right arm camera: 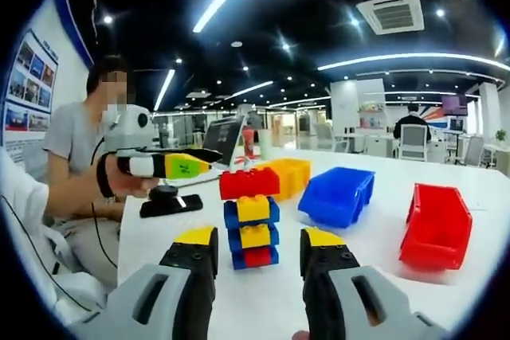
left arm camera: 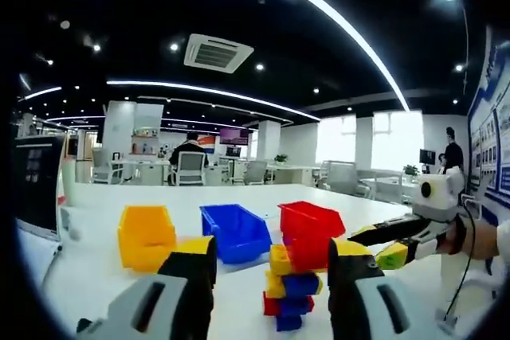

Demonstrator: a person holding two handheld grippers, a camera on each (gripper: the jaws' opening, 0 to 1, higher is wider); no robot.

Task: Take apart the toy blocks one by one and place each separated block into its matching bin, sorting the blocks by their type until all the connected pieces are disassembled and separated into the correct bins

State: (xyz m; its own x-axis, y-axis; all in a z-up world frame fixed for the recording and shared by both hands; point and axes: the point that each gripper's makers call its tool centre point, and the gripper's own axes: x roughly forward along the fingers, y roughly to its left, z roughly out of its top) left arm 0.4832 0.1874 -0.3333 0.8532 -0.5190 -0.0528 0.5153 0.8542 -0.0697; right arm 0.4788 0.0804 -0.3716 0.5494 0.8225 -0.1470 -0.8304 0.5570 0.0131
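Note:
A stack of toy blocks (left arm camera: 291, 292) stands on the white table (left arm camera: 103, 276), with a red block (left arm camera: 308, 252) on top and yellow, blue and red ones under it. In the right gripper view the same stack (right arm camera: 253, 232) carries its red top block (right arm camera: 249, 182). My left gripper (left arm camera: 271, 264) is open, its jaws wide to either side of the stack and short of it. My right gripper (right arm camera: 256, 248) is open too, just in front of the stack. Each gripper shows in the other's view: the right gripper (left arm camera: 382, 243) and the left gripper (right arm camera: 199, 162), both beside the stack, not touching it.
Three bins stand behind the stack: a yellow bin (left arm camera: 146, 235), a blue bin (left arm camera: 235, 231) and a red bin (left arm camera: 311, 216). A person (right arm camera: 80, 157) sits at the table's side by a laptop (right arm camera: 223, 139) and a black object (right arm camera: 170, 203). Office desks and chairs lie beyond.

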